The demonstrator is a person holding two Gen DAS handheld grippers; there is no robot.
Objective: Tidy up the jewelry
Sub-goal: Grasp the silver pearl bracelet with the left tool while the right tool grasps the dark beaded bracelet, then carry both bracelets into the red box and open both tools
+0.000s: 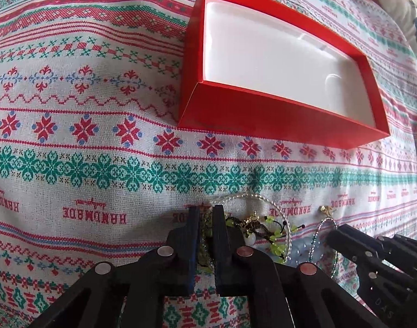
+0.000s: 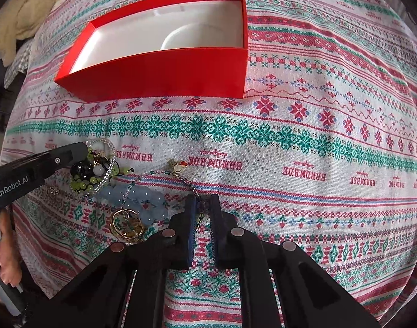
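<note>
A red box [image 1: 276,117] with an empty white inside stands open on the patterned cloth; it also shows in the right wrist view [image 2: 164,73]. A pile of jewelry lies in front of it: a green bead bracelet [image 2: 84,184], a clear twisted bangle [image 1: 274,205], pale blue beads [image 2: 148,199], gold rings [image 2: 126,225], a small gold charm [image 2: 177,165]. My left gripper [image 1: 205,210] is nearly shut with green bead strands [image 1: 205,229] between its fingers. My right gripper [image 2: 201,201] is nearly shut around a thin beaded chain [image 2: 192,187].
The embroidered tablecloth [image 2: 304,142] covers the whole surface. A beige cloth [image 2: 31,5] lies beyond the table's far left edge. The right gripper's body [image 1: 372,254] sits beside the pile in the left wrist view.
</note>
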